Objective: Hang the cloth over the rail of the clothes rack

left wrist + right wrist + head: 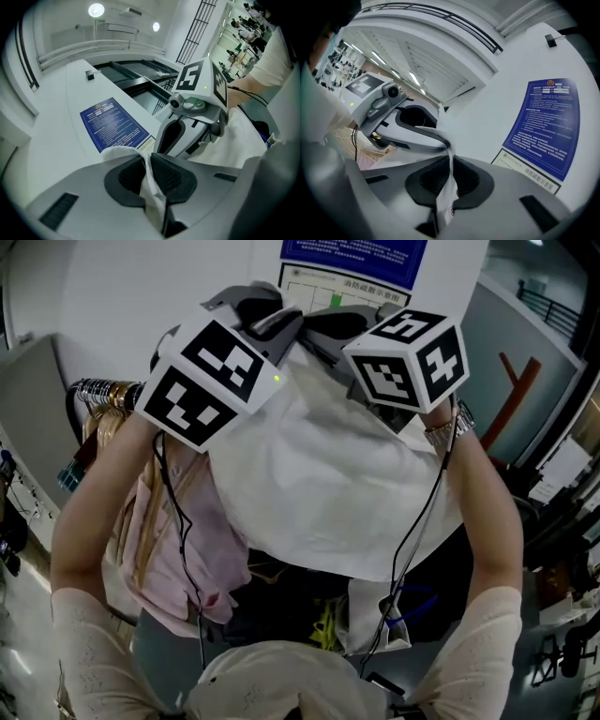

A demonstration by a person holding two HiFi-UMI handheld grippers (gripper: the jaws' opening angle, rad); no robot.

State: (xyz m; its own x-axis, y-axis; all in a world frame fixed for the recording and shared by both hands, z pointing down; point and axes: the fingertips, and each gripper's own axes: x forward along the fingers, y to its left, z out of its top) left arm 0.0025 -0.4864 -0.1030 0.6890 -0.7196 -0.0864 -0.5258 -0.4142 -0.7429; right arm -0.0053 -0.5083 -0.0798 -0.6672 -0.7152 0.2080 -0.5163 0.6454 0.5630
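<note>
The left gripper and the right gripper are held up side by side at the top centre of the head view, their marker cubes turned toward the camera. Each one is clamped on the top edge of the white cloth. In the left gripper view the dark pads are nearly together, with a fold of cloth pinched between them. The right gripper view shows the same narrow grip on another fold.

The cloth is the largest thing in the head view. It hangs from the two grips as a broad sheet filling the middle of the frame, between the person's raised forearms. Behind it is a pale wall.

At the lower left of the head view a pink garment hangs from the clothes rack. The cloth's left edge overlaps it in the picture.

A blue poster sits on the wall at the top centre.

The rack's rail, crowded with hanger hooks, shows at the upper left, and the cloth is not over it.

A wristwatch is on the right wrist.
</note>
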